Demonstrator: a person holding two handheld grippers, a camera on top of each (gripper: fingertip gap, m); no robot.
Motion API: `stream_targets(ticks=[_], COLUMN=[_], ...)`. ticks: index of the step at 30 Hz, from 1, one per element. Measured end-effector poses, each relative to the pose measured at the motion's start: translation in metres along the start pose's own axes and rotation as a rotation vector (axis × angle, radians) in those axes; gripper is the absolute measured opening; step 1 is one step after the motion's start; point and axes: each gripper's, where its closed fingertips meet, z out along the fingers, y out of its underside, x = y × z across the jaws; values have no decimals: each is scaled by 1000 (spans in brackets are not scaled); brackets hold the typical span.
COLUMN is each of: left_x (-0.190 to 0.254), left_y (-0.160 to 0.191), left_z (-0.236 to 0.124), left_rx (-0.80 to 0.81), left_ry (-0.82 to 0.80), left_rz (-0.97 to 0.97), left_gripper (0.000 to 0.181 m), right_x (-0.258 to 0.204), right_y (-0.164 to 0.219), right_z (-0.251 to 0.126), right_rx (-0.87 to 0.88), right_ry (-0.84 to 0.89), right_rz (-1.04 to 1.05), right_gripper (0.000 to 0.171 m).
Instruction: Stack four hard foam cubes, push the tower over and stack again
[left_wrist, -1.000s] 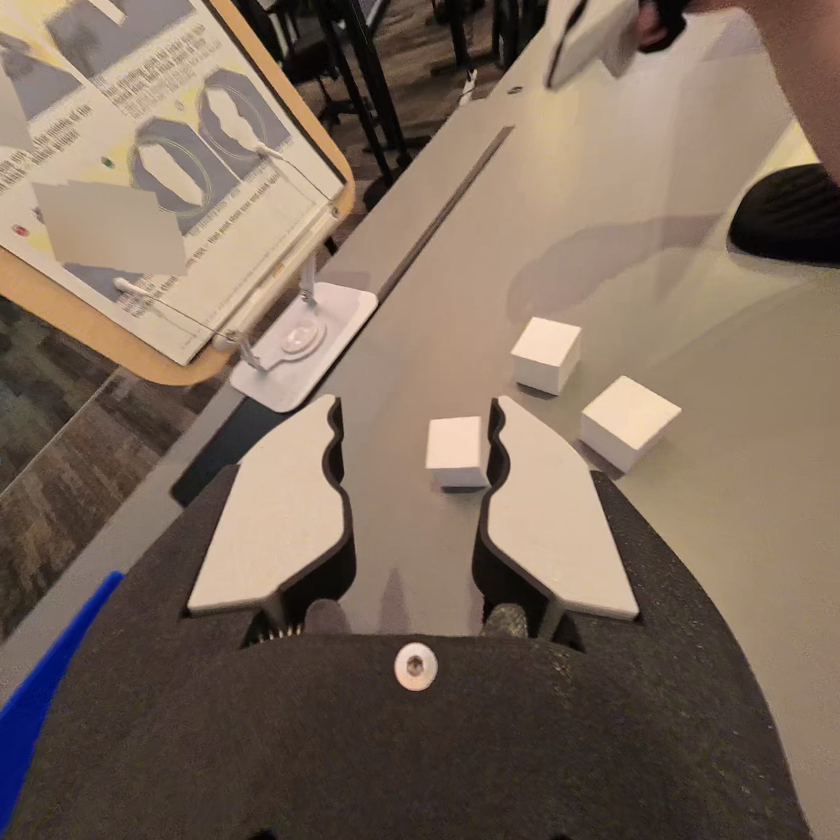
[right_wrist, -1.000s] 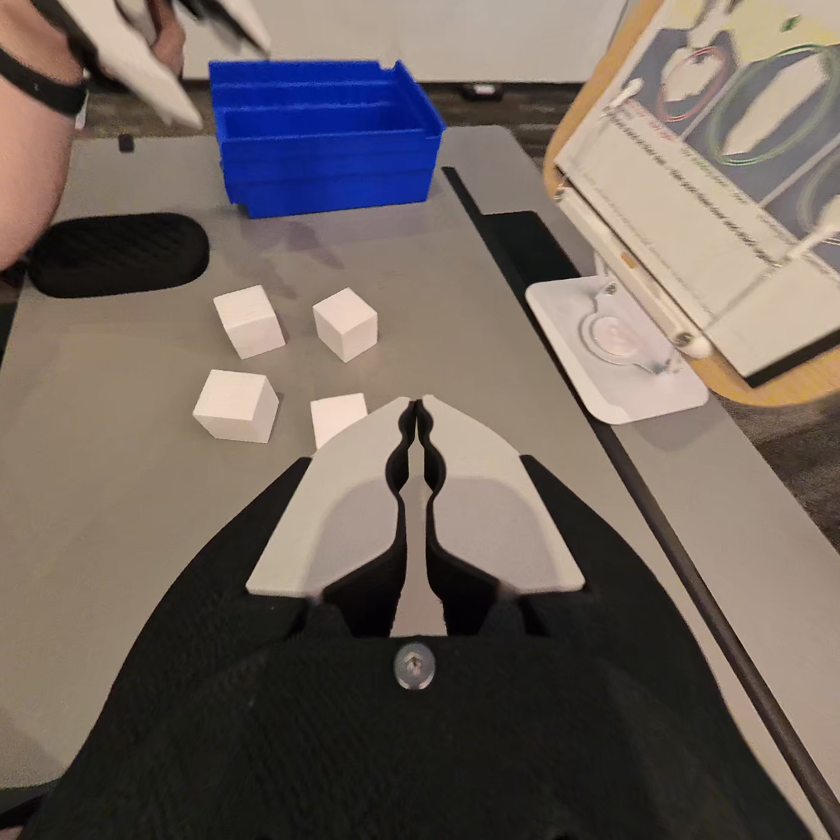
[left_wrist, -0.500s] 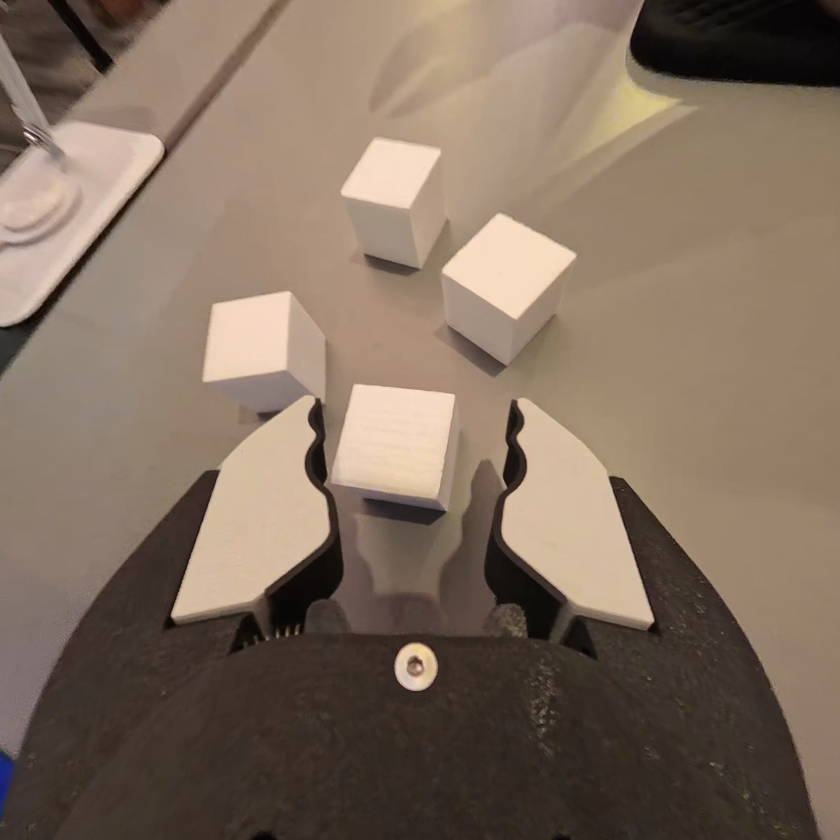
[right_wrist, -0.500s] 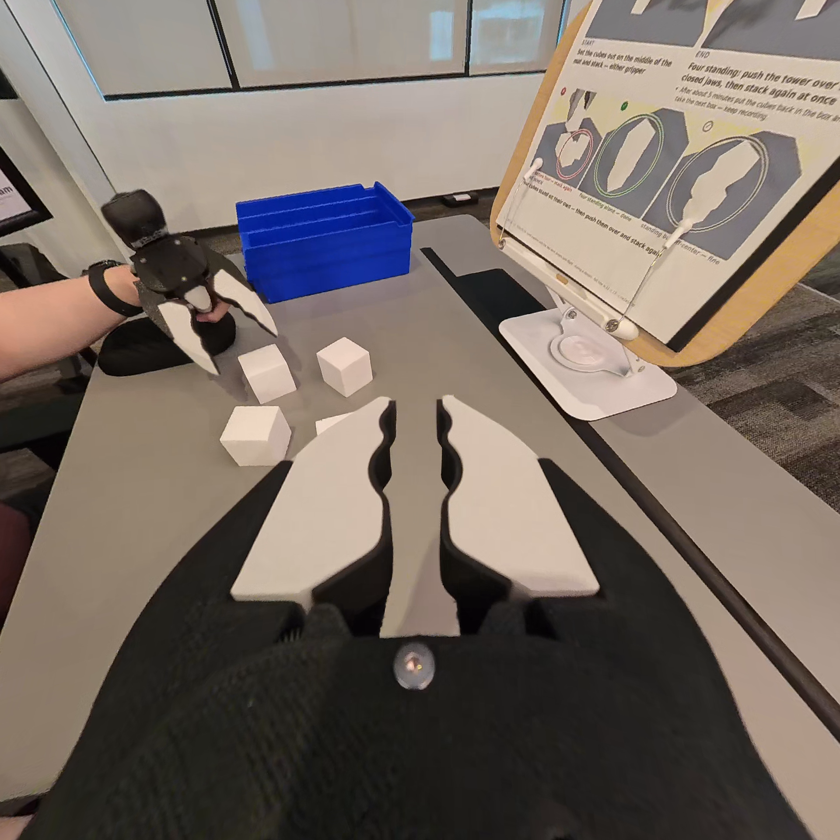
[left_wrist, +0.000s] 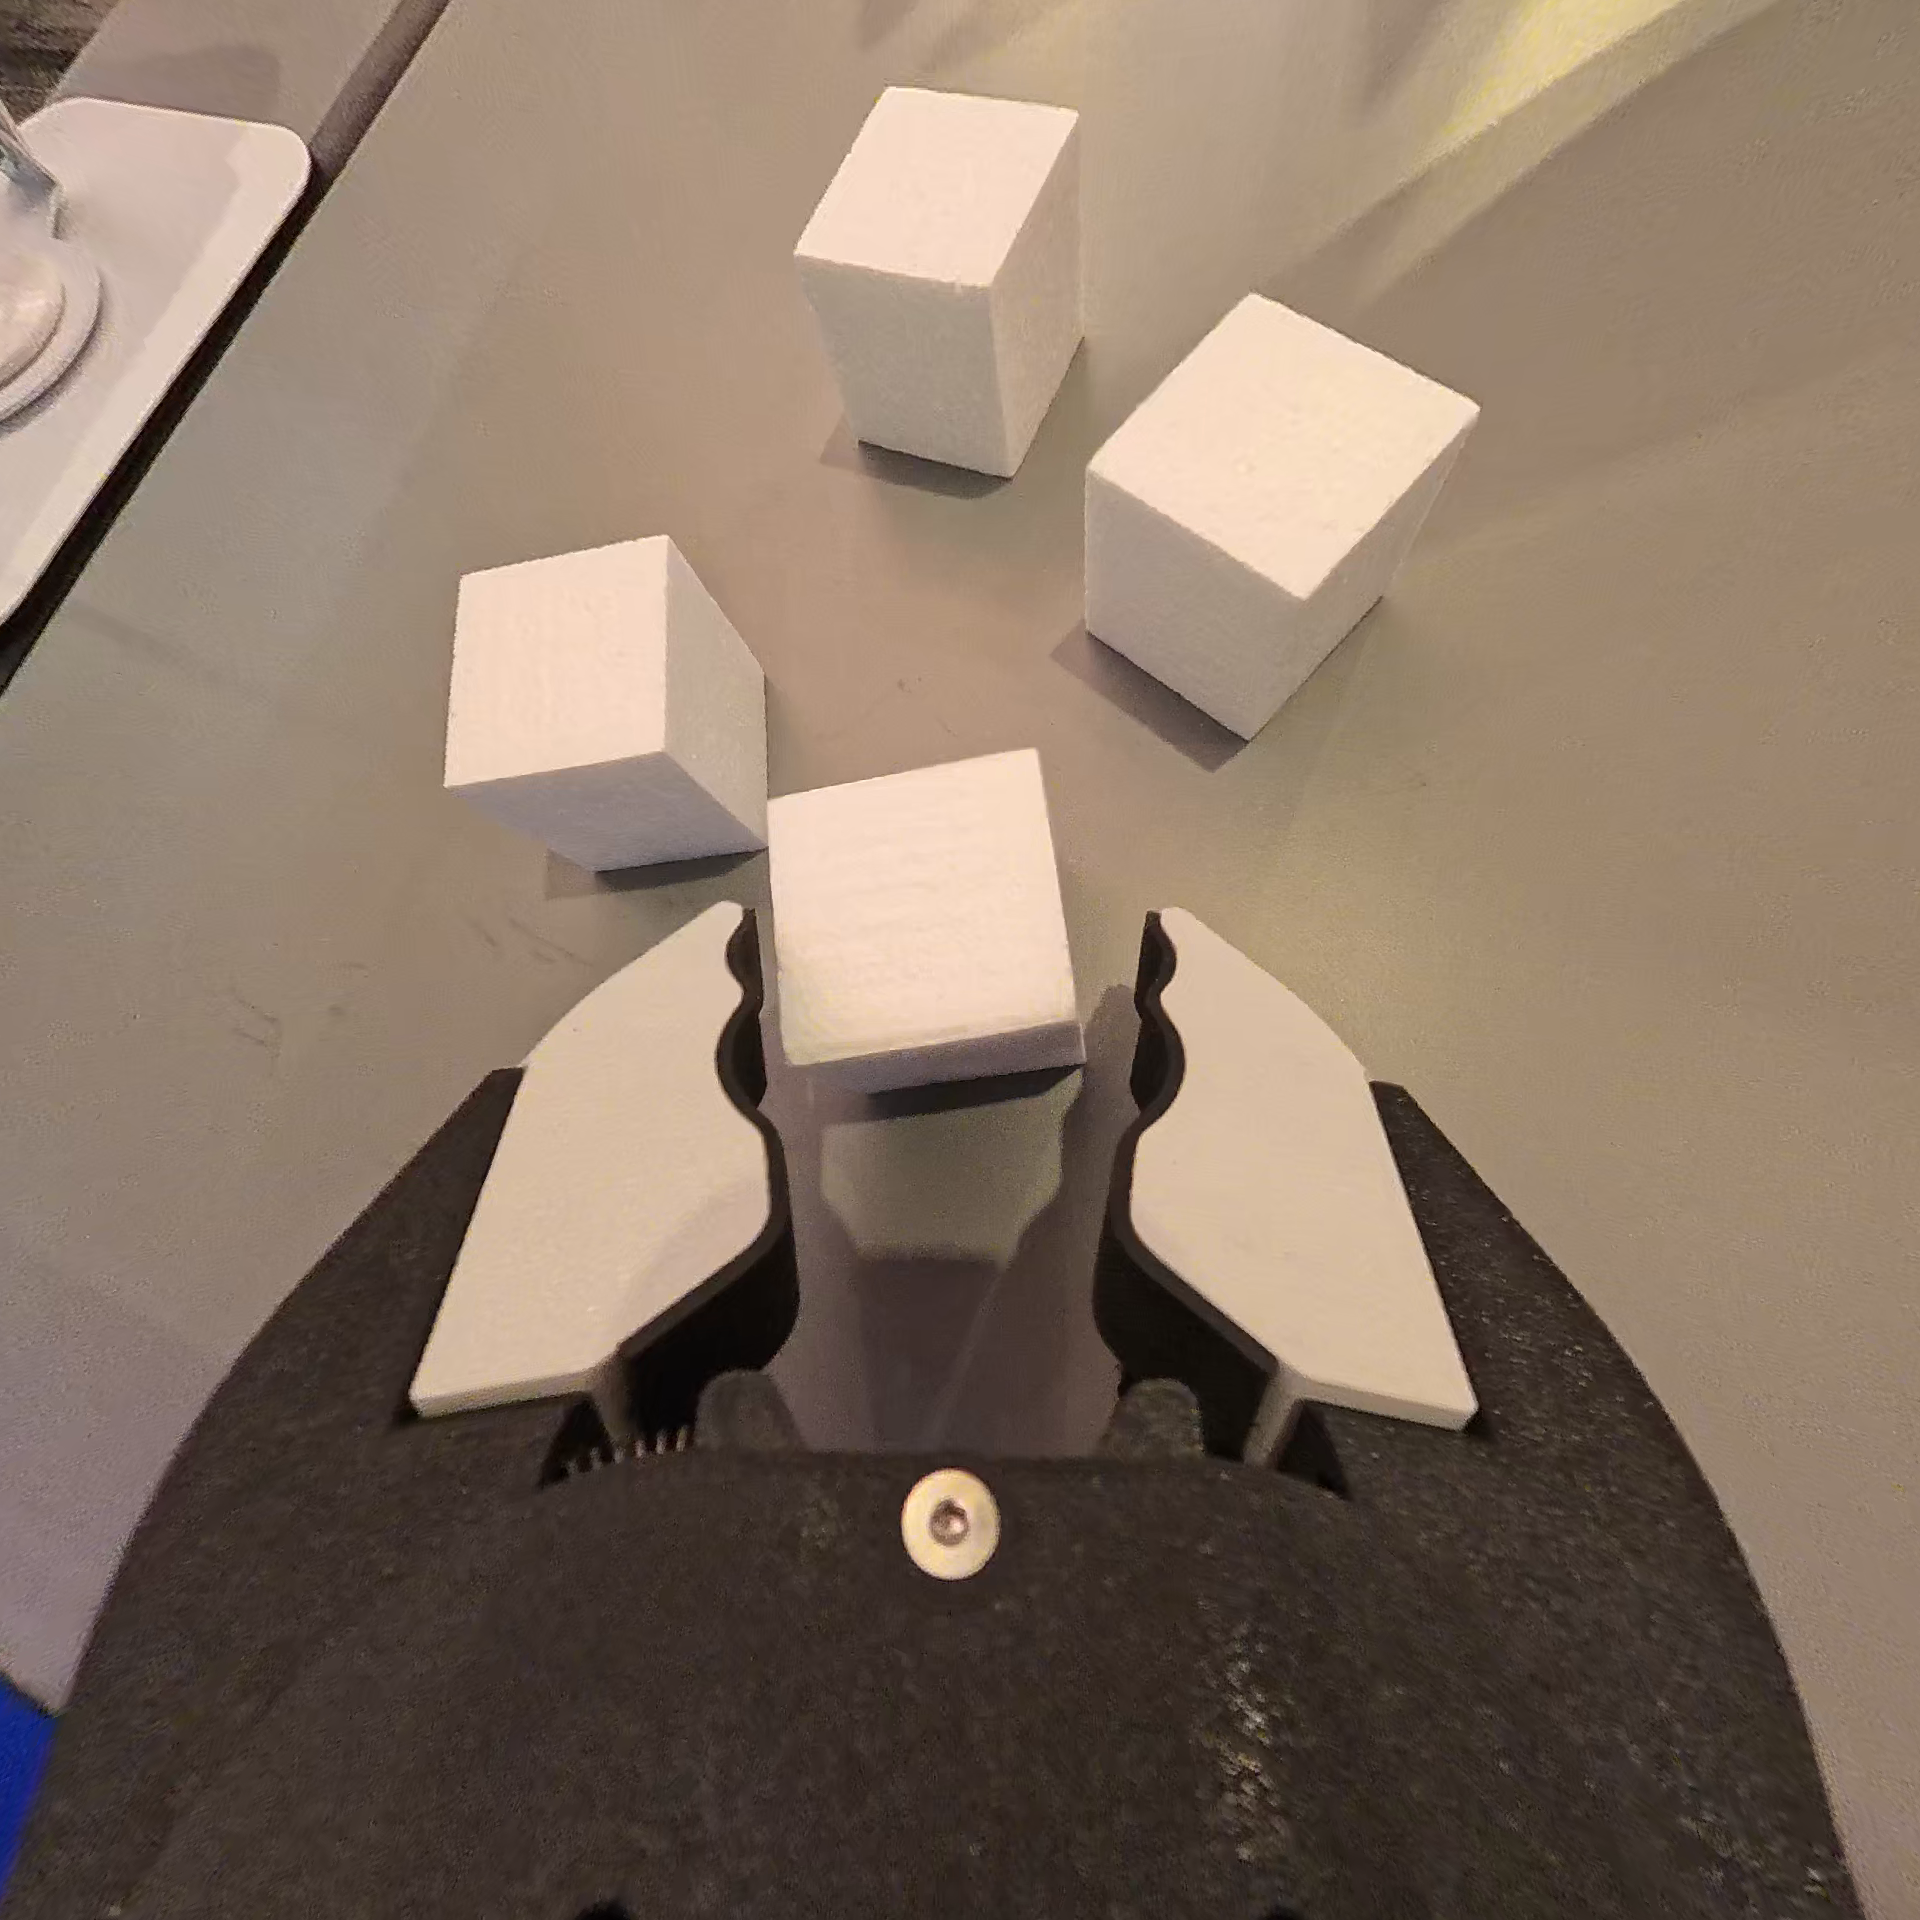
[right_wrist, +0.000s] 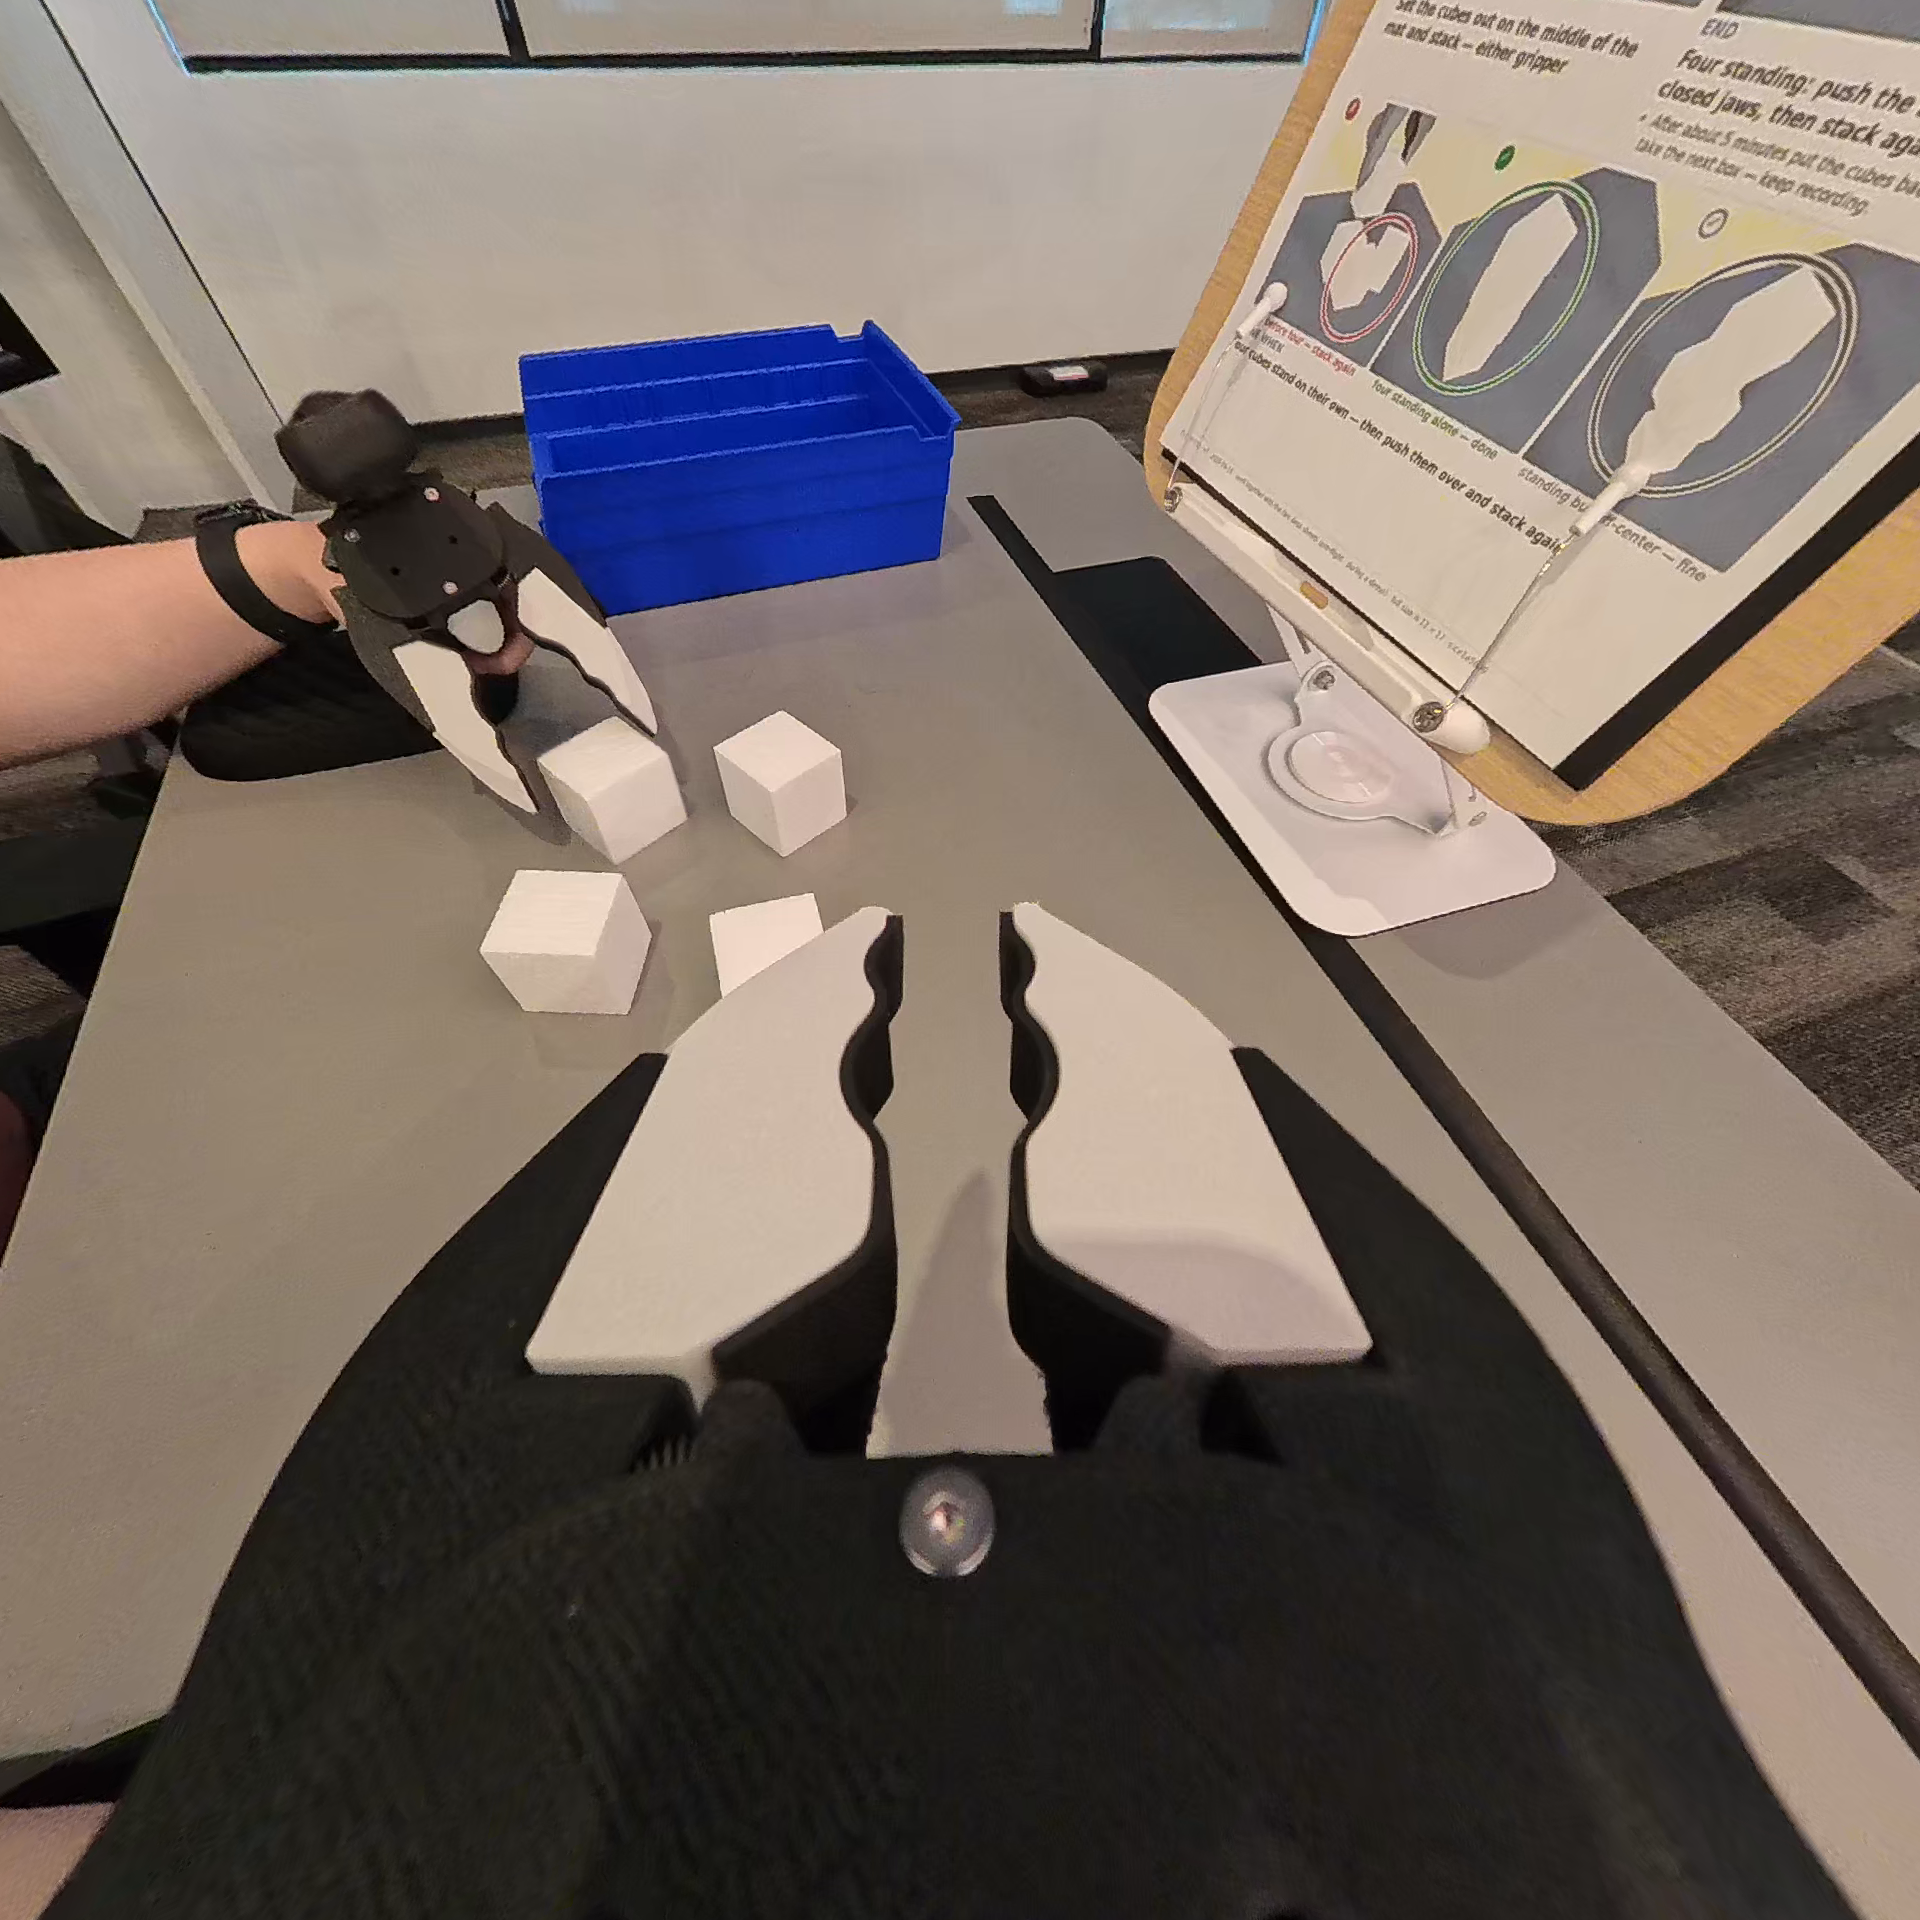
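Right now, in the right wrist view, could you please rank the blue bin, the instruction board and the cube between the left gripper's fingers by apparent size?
1. instruction board, partly cut off by the frame
2. blue bin
3. cube between the open left gripper fingers

The board stands nearer the camera, so its lead is uncertain.

The left wrist view looks steeply down, close over the four cubes (left_wrist: 921, 914), while the right wrist view looks across the table (right_wrist: 312, 1195) from farther back, sharing those cubes.

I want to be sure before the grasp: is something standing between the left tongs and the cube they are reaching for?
Nothing visible does. The left tongs are open, and the nearest cube already sits between their fingertips. The neighbouring cube stands apart, beyond the left fingertip, not in the gap.
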Motion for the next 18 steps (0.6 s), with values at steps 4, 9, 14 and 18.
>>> stream_targets(ticks=[4,9,14,18], left_x=[-1,-6,-9,-17], left_y=[0,3,3,-30], left_z=[6,13,12,-6], left_rx=[0,-24,-43,66], left_ry=[2,-30,-37,-43], left_rz=[-23,-56,-91,-138], left_gripper=[71,66,59,59], right_x=[2,3,2,2], right_y=[5,10,12,14], right_z=[1,4,6,5], right_rx=[-14,-46,-60,-71], right_ry=[0,2,-5,-2], right_rz=[15,10,7,4], right_gripper=[18,18,18,18])
